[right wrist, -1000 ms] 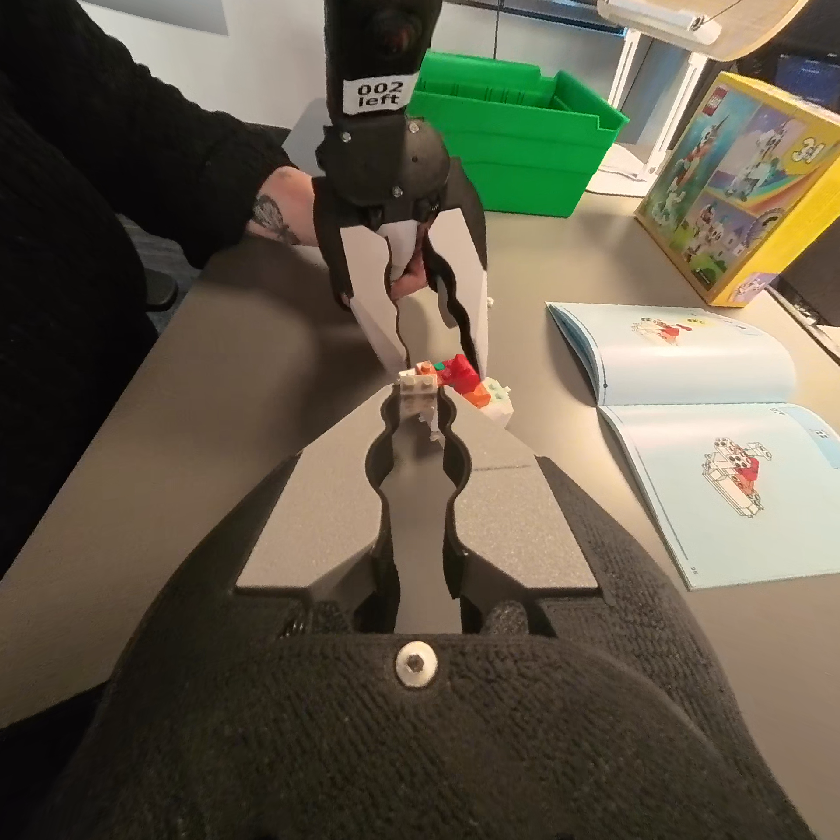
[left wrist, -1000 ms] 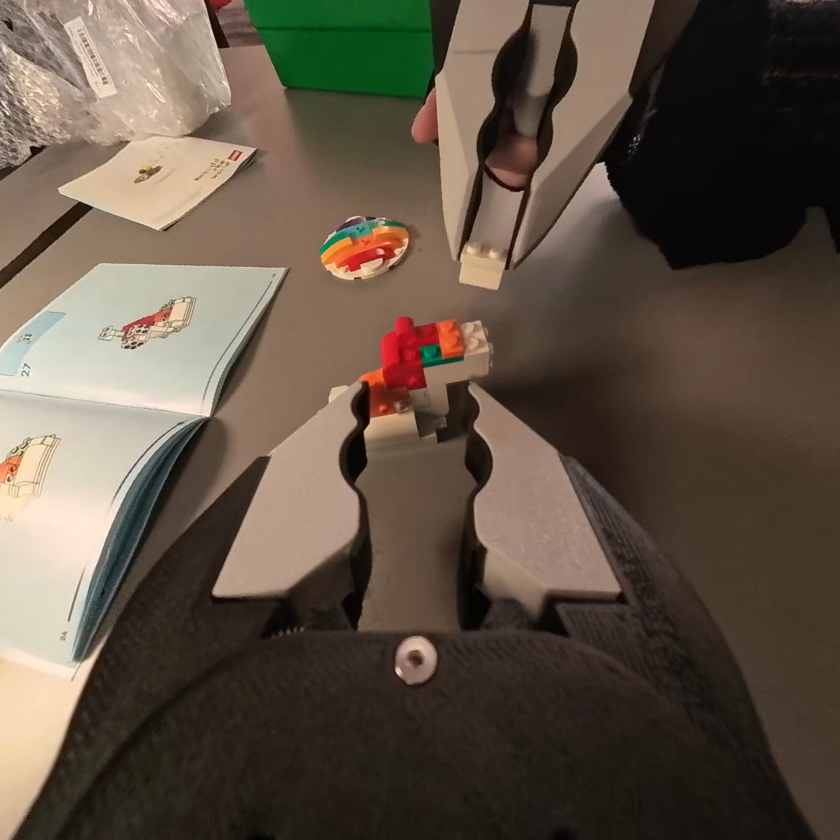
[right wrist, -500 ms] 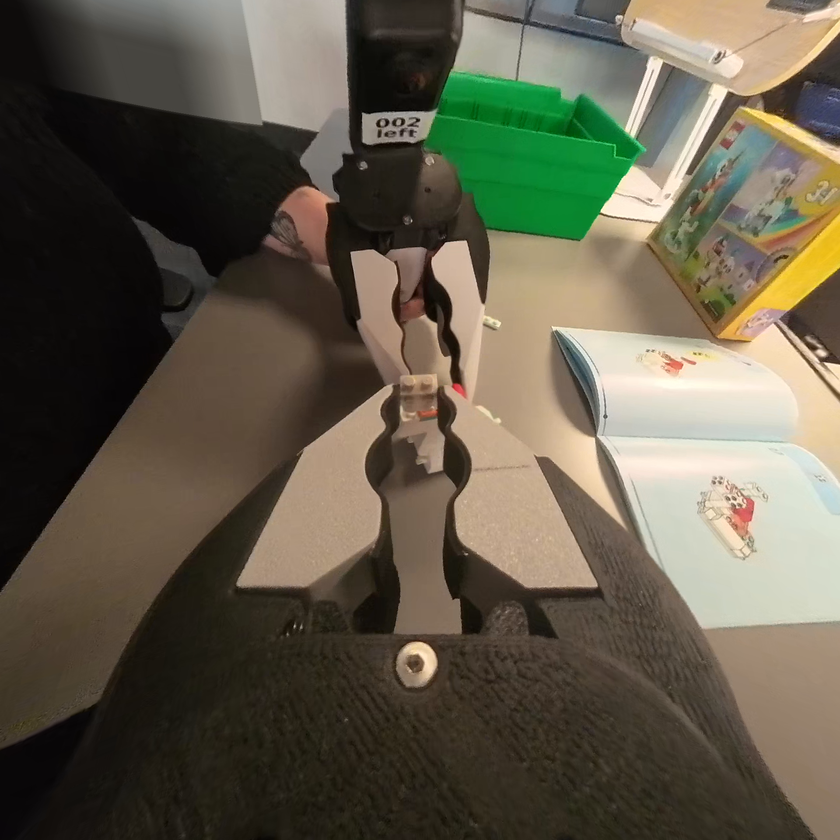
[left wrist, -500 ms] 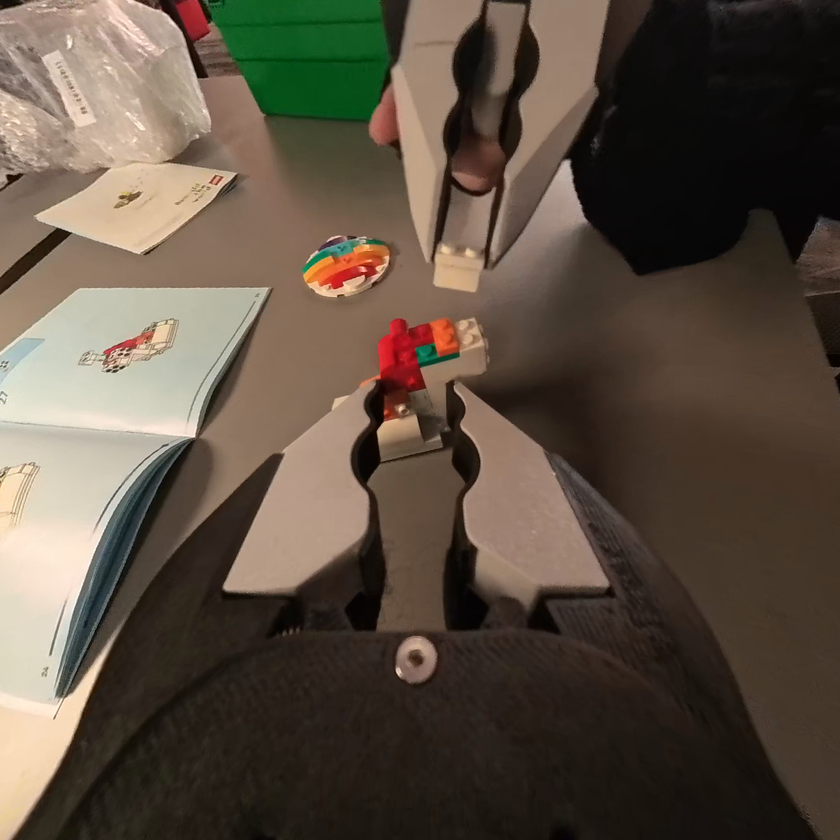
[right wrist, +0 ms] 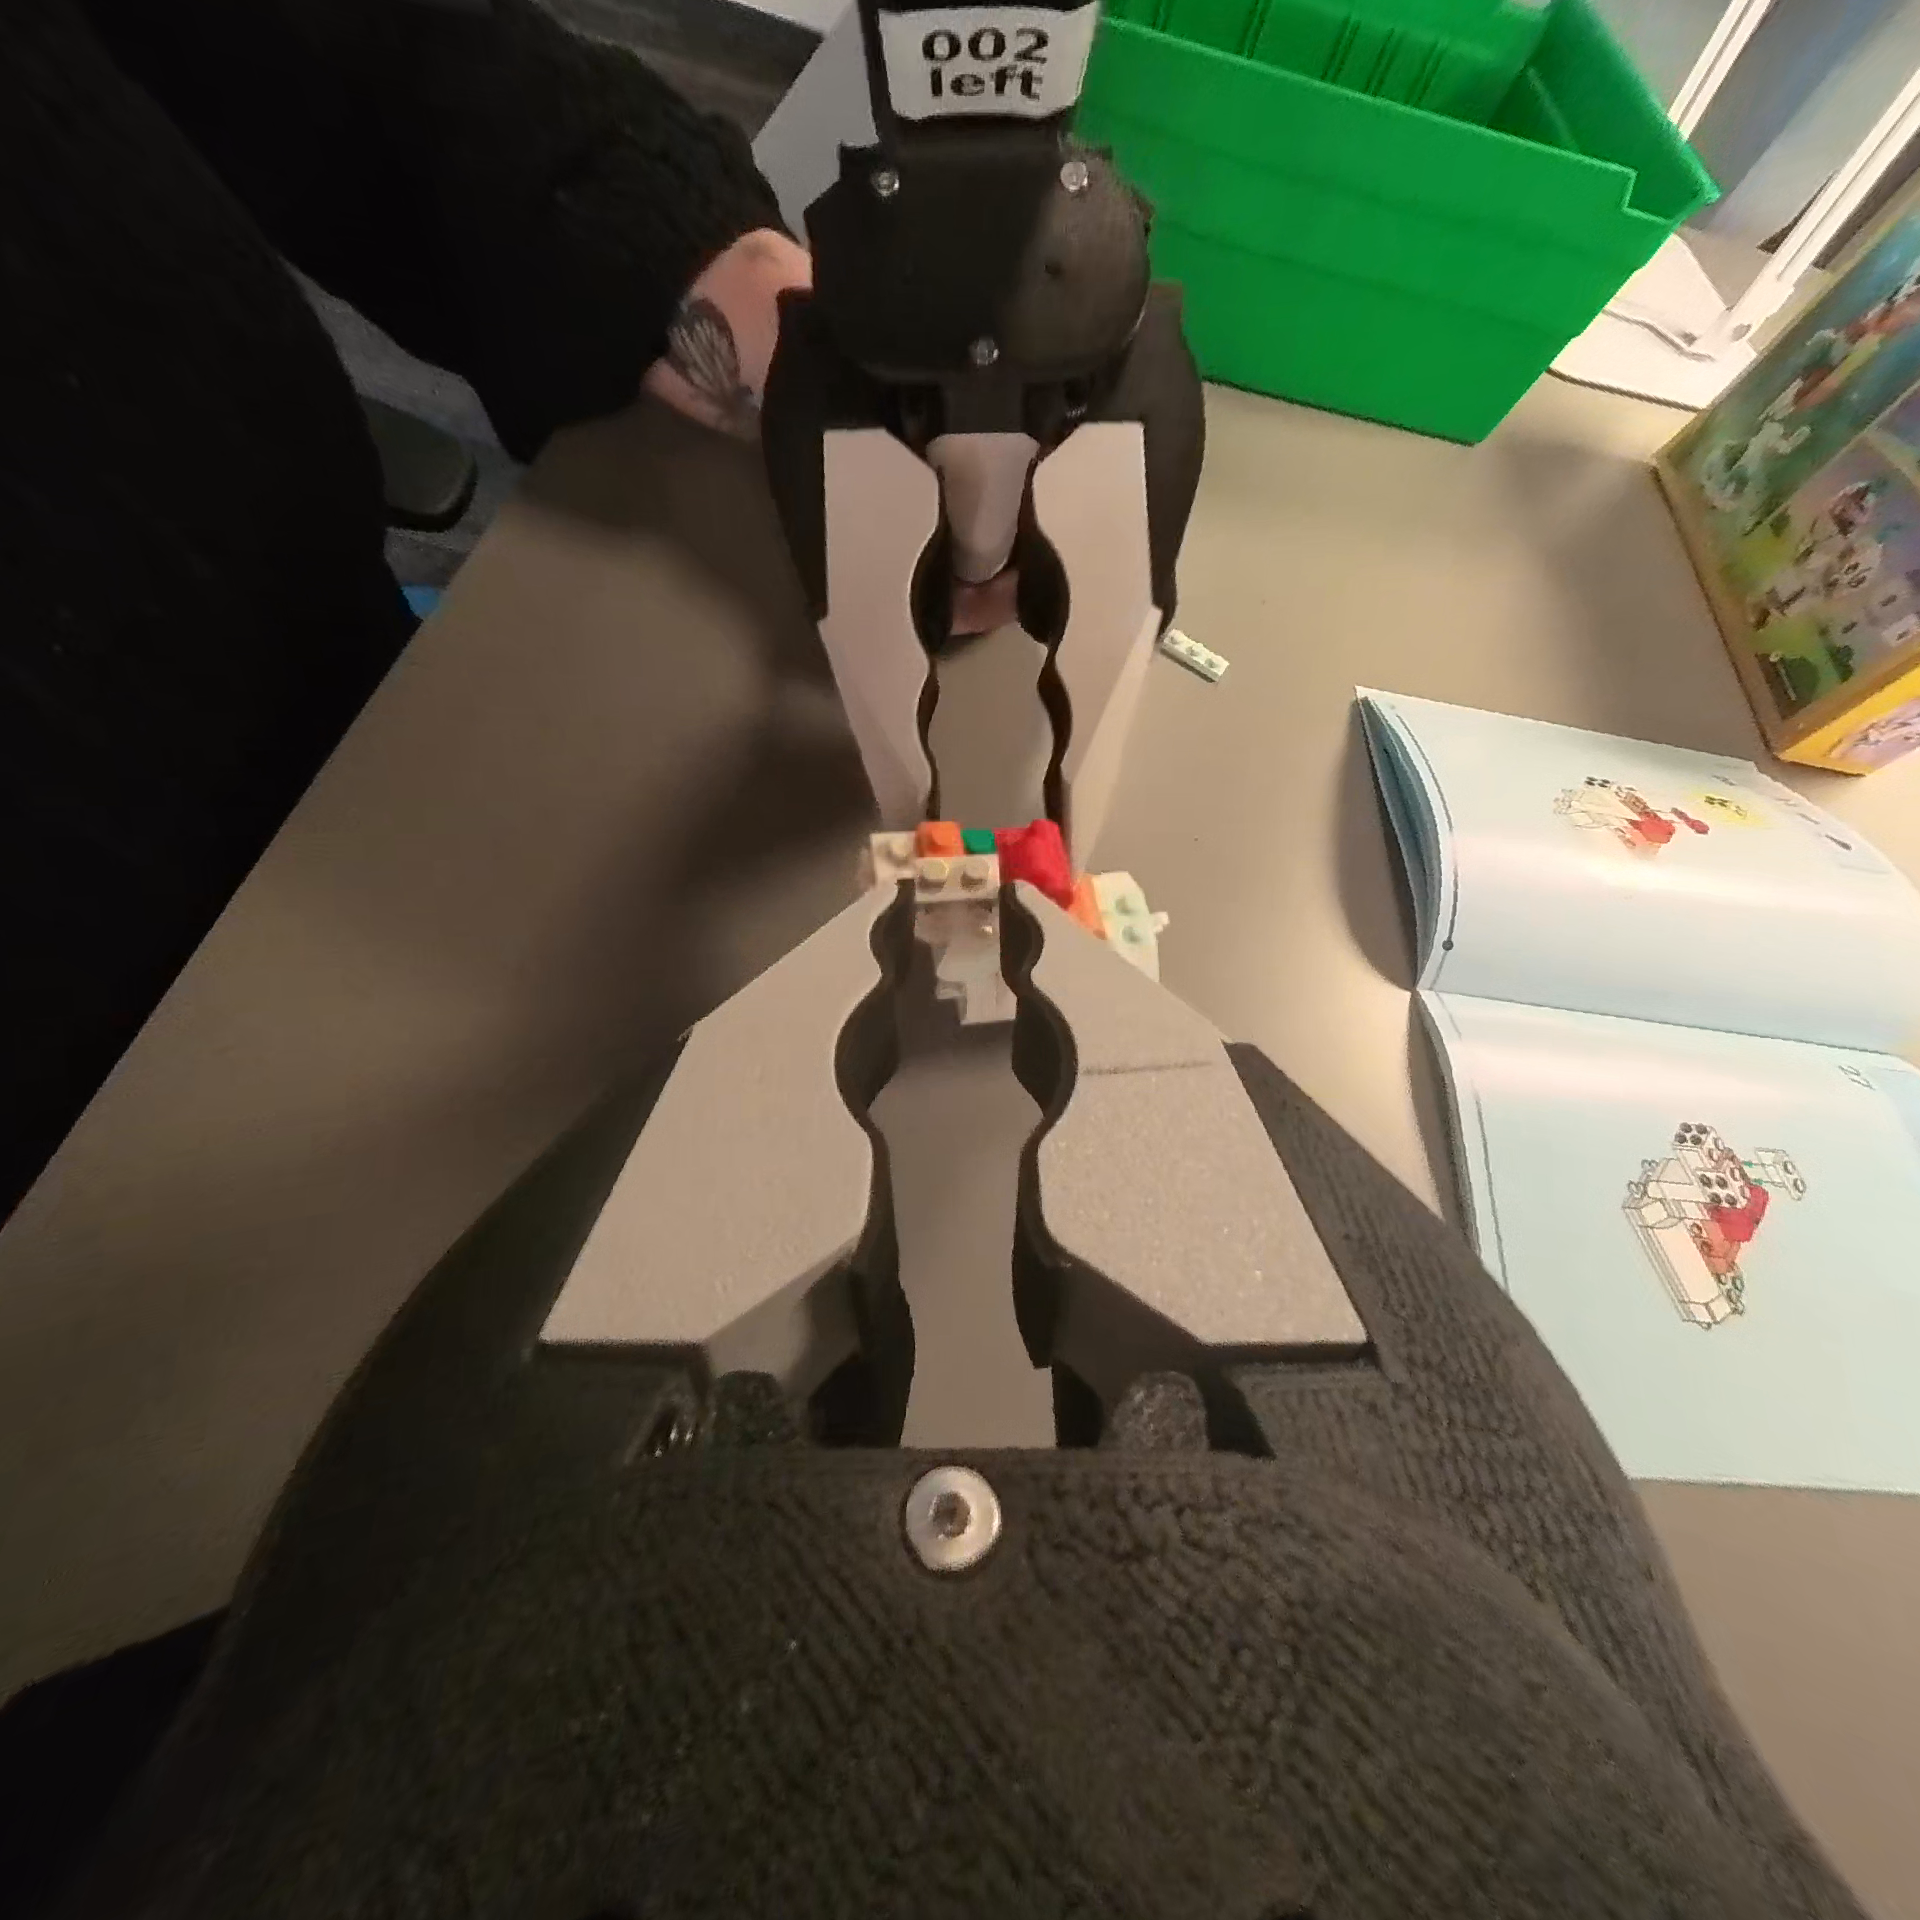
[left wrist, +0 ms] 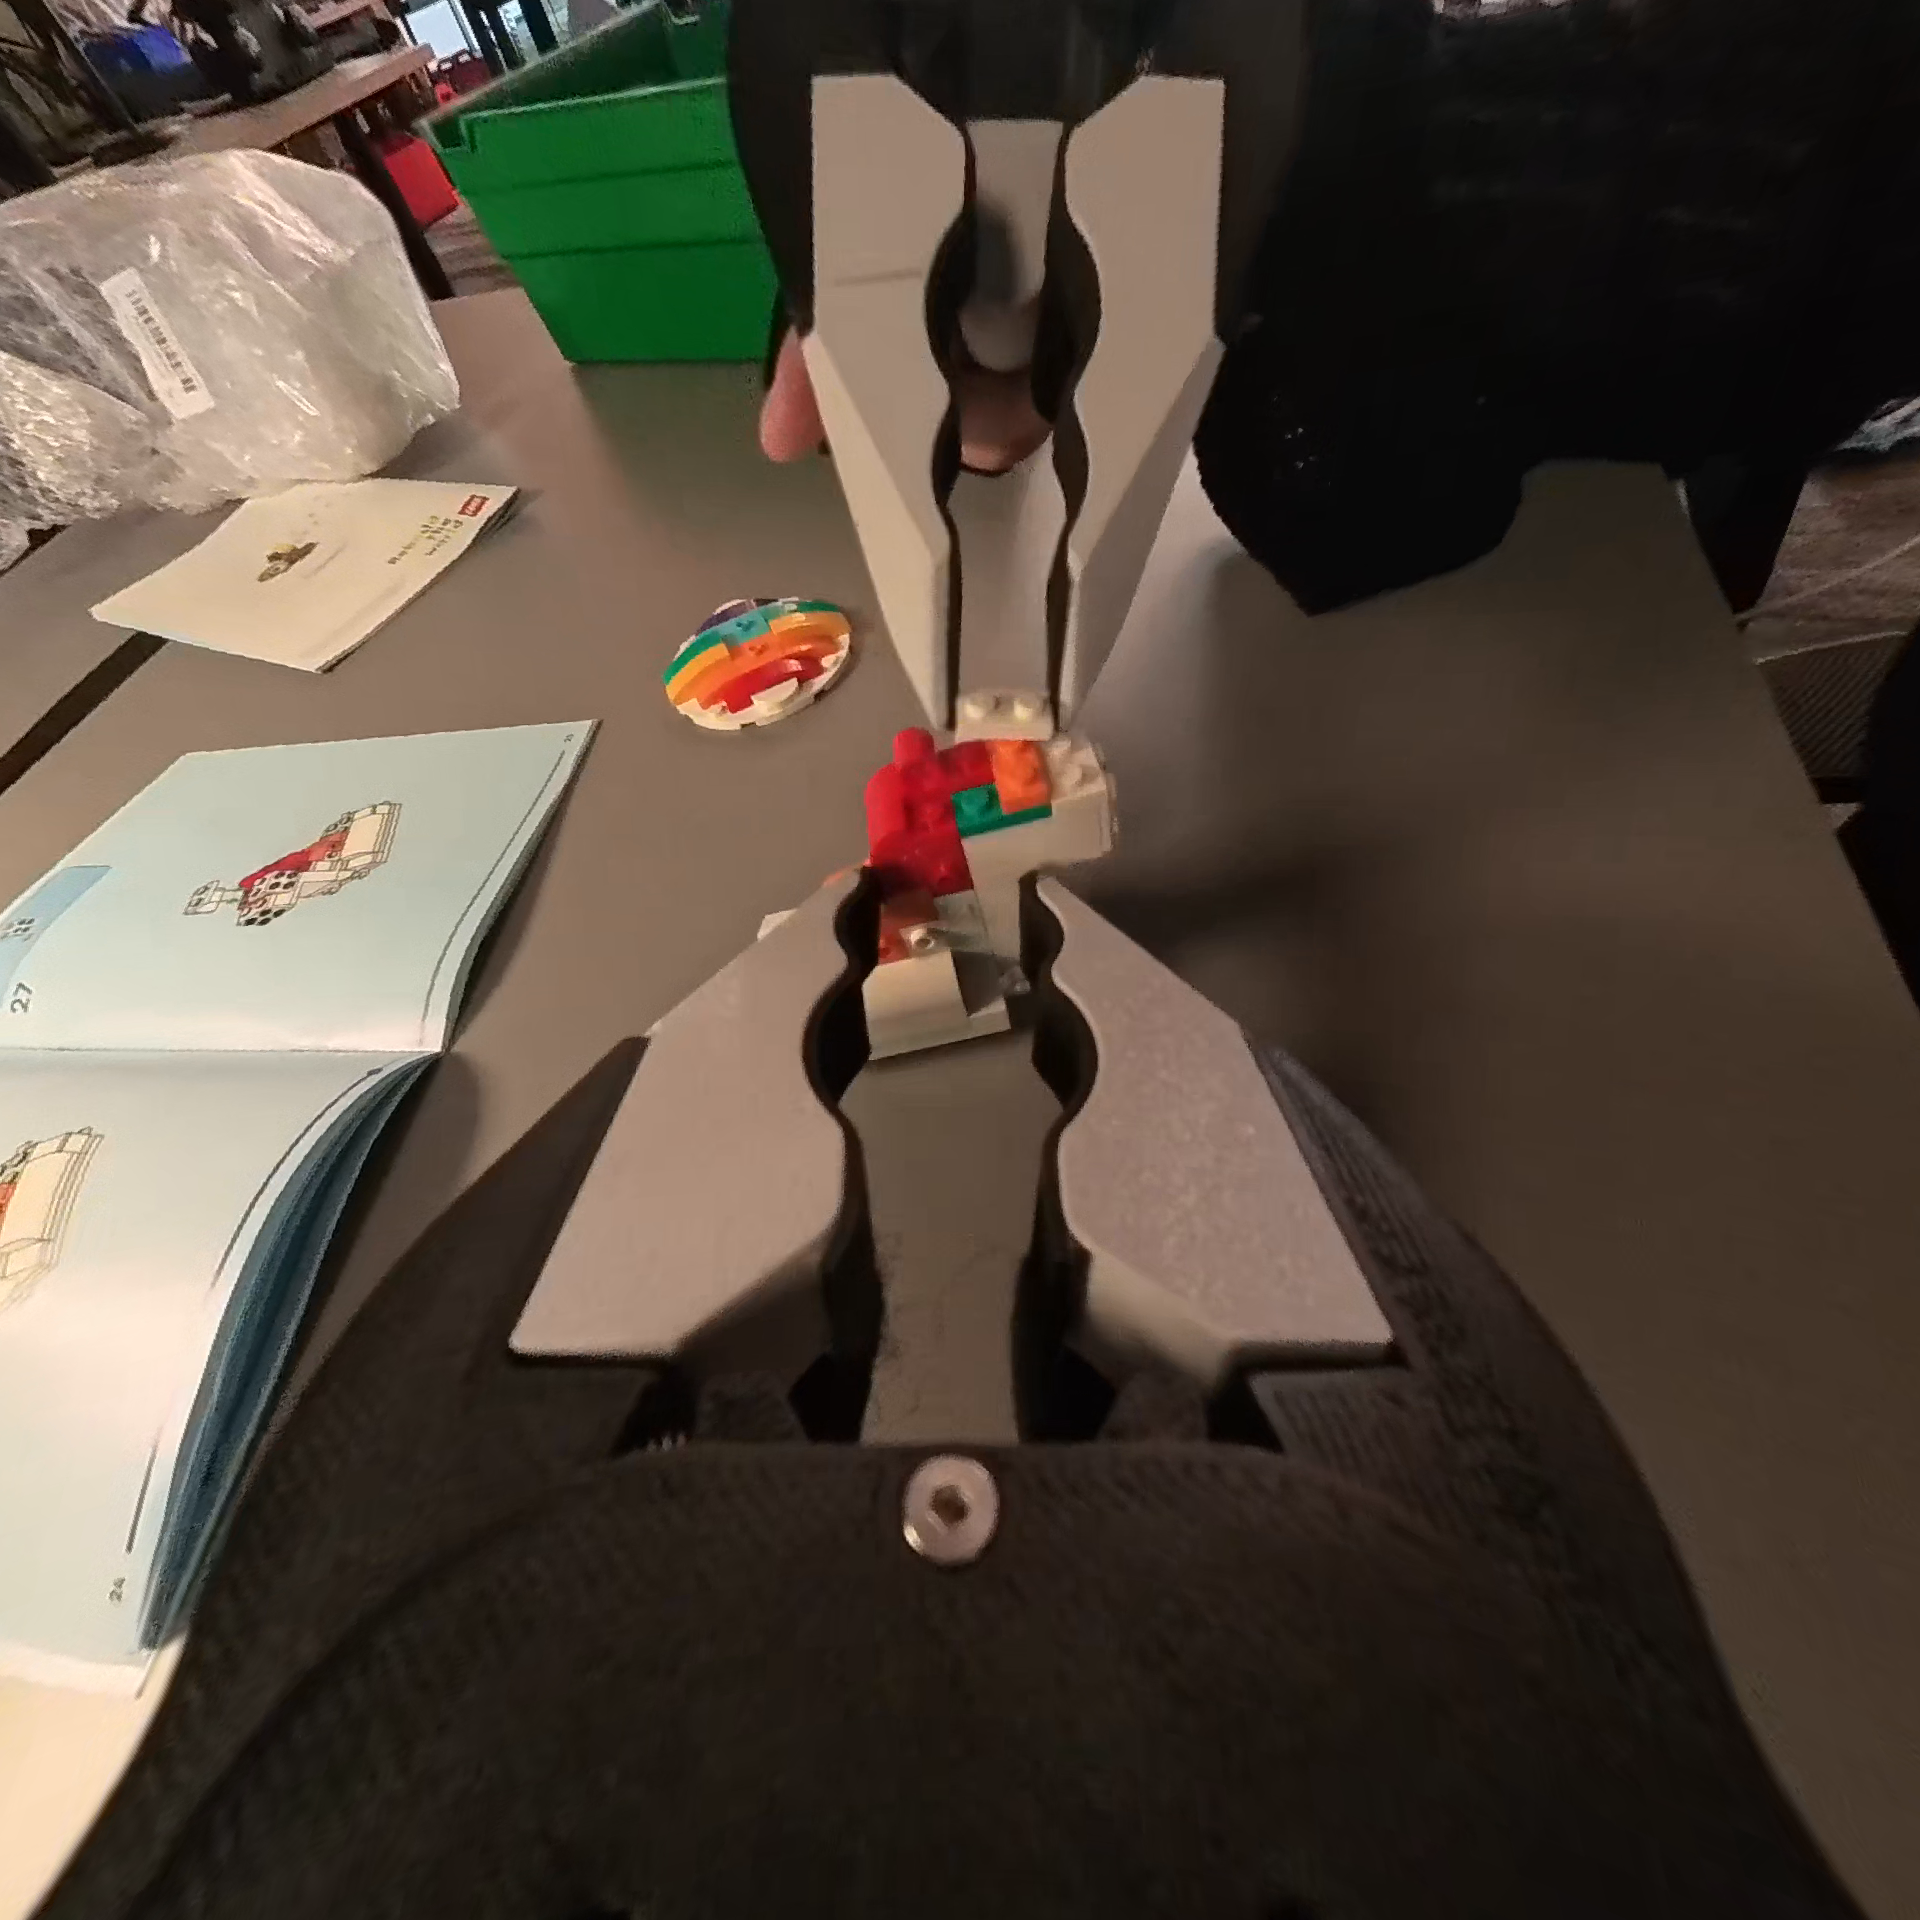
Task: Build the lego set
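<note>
**White brick meets the model**

Nearest, our left gripper [left wrist: 940, 914] clamps the half-built model [left wrist: 987, 821] just above the table [left wrist: 1455, 935]. Beyond it, our right gripper [left wrist: 1003, 707] pinches a small white brick [left wrist: 1003, 710] against the model's top. We judge seating is under way; next comes a straight, aligned press. Farther off lies the instruction booklet [left wrist: 291, 883].

The lego model [left wrist: 977, 831] is sitting near the middle of the table [left wrist: 1455, 987], gripped between the fingers of the left gripper [left wrist: 940, 914]. The right gripper [left wrist: 1003, 707] is facing it from the far side, holding a small brick [left wrist: 1003, 712] against the model's top. In the left wrist view, an open instruction booklet [left wrist: 291, 935] is lying left of the model, a round plate [left wrist: 758, 675] behind and left of it, a leaflet [left wrist: 312, 571] farther back, and bins [left wrist: 613, 249] at the far edge.
</note>
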### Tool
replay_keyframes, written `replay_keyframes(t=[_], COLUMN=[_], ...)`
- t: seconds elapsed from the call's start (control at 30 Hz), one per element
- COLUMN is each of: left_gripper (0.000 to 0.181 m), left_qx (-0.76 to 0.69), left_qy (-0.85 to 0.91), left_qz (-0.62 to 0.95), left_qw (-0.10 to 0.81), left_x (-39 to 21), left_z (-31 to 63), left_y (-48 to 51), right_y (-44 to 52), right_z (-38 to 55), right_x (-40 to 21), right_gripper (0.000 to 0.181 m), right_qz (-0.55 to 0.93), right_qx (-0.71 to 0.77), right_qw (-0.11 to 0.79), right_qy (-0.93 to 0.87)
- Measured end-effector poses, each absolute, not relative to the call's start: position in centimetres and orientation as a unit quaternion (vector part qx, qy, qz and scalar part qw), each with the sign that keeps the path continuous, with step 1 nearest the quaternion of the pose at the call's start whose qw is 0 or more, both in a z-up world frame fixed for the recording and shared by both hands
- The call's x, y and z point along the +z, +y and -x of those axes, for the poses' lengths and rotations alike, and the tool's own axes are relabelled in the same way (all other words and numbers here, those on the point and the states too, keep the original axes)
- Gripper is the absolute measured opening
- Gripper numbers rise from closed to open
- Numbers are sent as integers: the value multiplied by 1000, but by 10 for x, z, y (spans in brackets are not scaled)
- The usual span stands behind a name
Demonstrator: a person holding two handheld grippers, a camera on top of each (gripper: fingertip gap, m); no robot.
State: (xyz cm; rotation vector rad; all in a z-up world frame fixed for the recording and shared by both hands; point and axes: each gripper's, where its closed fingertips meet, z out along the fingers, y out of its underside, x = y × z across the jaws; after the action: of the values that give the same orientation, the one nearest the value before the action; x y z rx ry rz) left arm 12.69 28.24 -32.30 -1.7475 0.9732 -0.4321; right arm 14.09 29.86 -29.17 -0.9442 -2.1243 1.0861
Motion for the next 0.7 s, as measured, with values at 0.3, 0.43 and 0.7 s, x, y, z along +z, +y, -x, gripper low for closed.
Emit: replay_keyframes(t=[0.3, 0.43, 0.7], left_gripper=[25, 25, 25], left_qx=[-168, -169, -169], left_qy=[410, 410, 407], left_qz=[727, 726, 719], left_qw=[525, 526, 538], left_x=[-323, -323, -319], left_z=[-126, -126, -125], left_y=[282, 282, 282], right_y=[299, 299, 299], right_z=[-137, -136, -134], right_x=[-291, -291, -287], right_gripper=[14, 15, 15], right_qz=[379, 385, 394], right_qx=[397, 393, 396], right_qw=[276, 278, 284], right_qy=[-789, -787, -780])
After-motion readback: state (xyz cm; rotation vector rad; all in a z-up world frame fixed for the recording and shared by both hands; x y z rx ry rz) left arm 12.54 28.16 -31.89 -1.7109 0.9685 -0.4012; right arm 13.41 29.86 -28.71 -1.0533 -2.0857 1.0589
